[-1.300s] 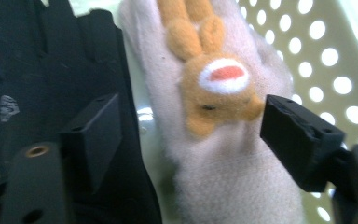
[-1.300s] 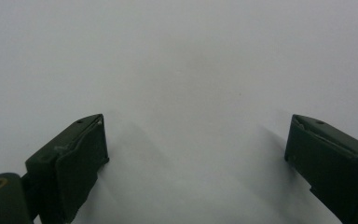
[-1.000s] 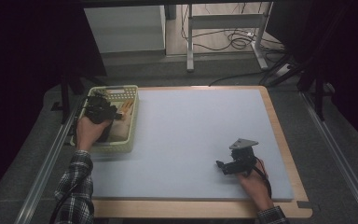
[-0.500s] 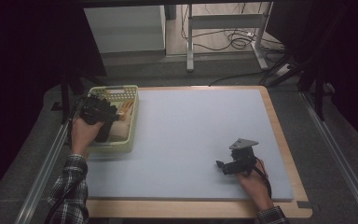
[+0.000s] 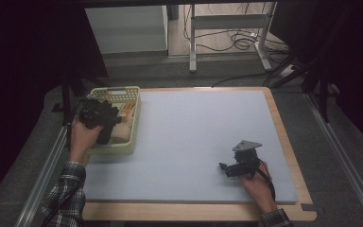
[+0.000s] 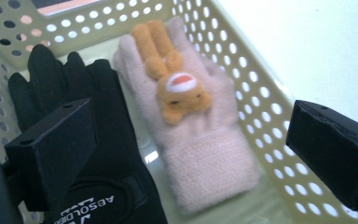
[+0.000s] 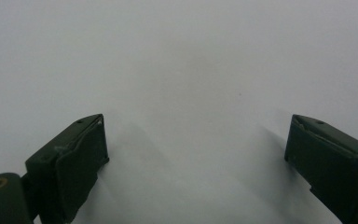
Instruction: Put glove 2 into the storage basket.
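A pale yellow perforated basket stands at the table's left edge. Inside it lie a pink knitted glove with an orange plush rabbit sewn on, and a black glove beside it. My left gripper hovers over the basket, open, its jaws wide apart over both gloves and holding nothing. My right gripper rests low over the pale mat near the front right, open and empty.
The pale blue mat covers a wooden-rimmed table. Metal rails run along both sides. A white cabinet, table legs and cables stand on the floor beyond the far edge.
My left hand and gripper have shifted slightly left and toward the front over the basket. The right gripper has stayed still.
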`<state>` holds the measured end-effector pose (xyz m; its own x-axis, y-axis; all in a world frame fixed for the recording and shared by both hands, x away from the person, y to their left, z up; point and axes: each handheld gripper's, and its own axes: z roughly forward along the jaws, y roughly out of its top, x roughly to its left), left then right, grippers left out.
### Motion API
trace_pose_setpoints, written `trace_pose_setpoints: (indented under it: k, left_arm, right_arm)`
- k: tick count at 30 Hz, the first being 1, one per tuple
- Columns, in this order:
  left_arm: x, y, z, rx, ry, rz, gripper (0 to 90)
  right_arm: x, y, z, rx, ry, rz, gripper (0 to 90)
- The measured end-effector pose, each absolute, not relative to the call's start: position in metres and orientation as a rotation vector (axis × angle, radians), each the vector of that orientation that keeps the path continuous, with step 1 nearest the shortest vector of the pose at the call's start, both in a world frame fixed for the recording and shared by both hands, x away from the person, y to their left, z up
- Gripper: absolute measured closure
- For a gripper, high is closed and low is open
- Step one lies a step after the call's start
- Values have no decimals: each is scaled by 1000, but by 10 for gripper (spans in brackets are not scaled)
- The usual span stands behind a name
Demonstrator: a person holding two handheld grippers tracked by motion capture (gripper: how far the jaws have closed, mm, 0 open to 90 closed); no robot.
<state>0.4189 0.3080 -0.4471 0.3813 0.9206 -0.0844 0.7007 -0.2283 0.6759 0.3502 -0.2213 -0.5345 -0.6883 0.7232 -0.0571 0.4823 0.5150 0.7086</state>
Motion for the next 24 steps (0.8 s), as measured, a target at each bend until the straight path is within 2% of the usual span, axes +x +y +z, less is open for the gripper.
trace_pose_setpoints:
  k: [14, 24]
  left_arm:
    - [402, 287, -441, 2017, 1279, 433, 24]
    - [390, 256, -441, 2049, 1172, 420, 25]
  right_arm:
    - [350, -221, -534, 1000, 2416, 967, 53]
    - [350, -221, -534, 1000, 2415, 967, 54]
